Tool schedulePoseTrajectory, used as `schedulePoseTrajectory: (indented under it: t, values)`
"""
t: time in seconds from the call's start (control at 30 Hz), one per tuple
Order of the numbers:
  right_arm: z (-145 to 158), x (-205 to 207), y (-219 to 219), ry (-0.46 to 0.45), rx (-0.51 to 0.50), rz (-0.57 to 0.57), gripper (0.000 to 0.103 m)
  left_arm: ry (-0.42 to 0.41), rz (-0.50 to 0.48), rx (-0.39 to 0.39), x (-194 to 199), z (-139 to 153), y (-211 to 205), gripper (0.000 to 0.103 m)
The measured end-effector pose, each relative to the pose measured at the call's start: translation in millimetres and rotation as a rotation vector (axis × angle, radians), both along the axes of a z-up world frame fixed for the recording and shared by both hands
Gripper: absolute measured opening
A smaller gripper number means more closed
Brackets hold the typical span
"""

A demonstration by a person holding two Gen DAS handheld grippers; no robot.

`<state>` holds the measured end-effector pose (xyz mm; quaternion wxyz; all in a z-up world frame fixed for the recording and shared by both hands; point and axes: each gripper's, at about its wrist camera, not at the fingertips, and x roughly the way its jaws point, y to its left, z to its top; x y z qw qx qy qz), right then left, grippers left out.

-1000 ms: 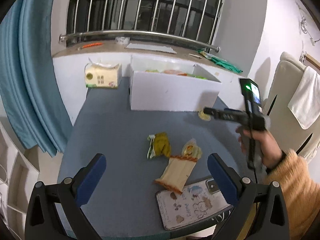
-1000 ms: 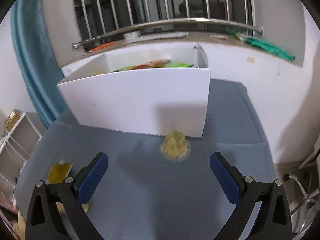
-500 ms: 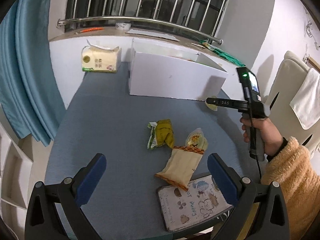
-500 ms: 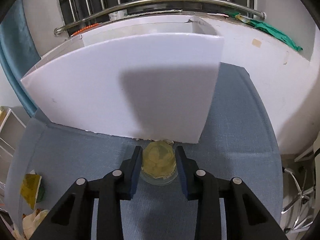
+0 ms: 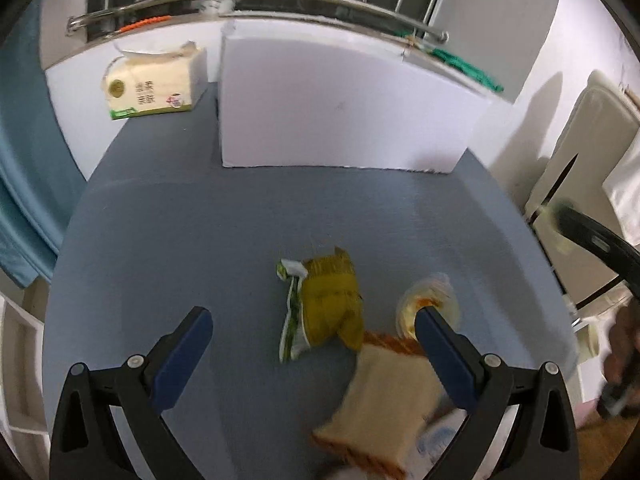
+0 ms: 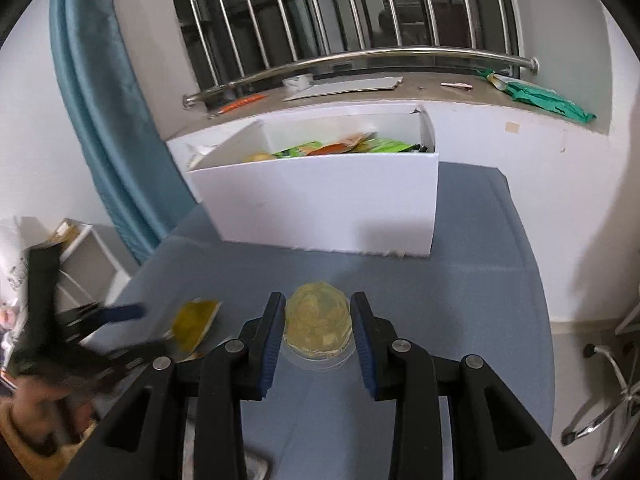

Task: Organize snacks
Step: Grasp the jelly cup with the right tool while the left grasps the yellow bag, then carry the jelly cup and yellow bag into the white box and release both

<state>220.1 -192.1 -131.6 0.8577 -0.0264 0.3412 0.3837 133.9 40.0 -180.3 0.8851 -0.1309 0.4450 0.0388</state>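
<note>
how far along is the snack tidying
Done: several bright packets already lie in the white box. In hand: the right gripper is shut on a clear yellow jelly cup. Left: the olive-green packet, tan packet and another cup, under the open left gripper.

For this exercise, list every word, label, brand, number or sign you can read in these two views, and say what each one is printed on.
Tissue pack: two rows of dark printed characters beside a round logo, too blurred to quote.
Green snack packet: print too blurred to read.
Tan snack bag: no legible text.
Jelly cup in the right gripper: no readable label.
White box: blank.
</note>
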Motion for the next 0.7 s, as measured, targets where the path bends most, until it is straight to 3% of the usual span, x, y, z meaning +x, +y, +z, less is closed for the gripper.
schedulePoseTrajectory:
  t: [0.13,0.2,0.27,0.3,0.43,0.7]
  values:
    - [3.5,-27.4,-13.8,-0.001,0.033,0.016,0.037,0.022,-0.012,0.01,11.8,-11.9,-0.2,0.1]
    - [1.7,-35.1,-19.7,0.002,0.05,0.01,0.037,0.025,-0.033,0.05,12.8,-15.1,-4.5,0.09]
    - [-0.5,-40.6,-25.6,0.024,0.069,0.004,0.037,0.033,-0.046,0.129,13.1,-14.2,-10.7,0.057]
    - [-1.7,-42.3,-28.4,0.032,0.074,0.0,0.037,0.021,-0.06,0.122,11.7,-12.5,-11.7,0.046]
    - [-4.9,-51.6,-32.8,0.034,0.076,0.007,0.037,0.006,-0.06,0.076,8.0,-10.2,-6.6,0.04]
    - [-8.9,-51.6,-34.0,0.054,0.08,-0.011,0.037,-0.062,-0.066,0.048,-7.5,11.9,-4.7,0.04]
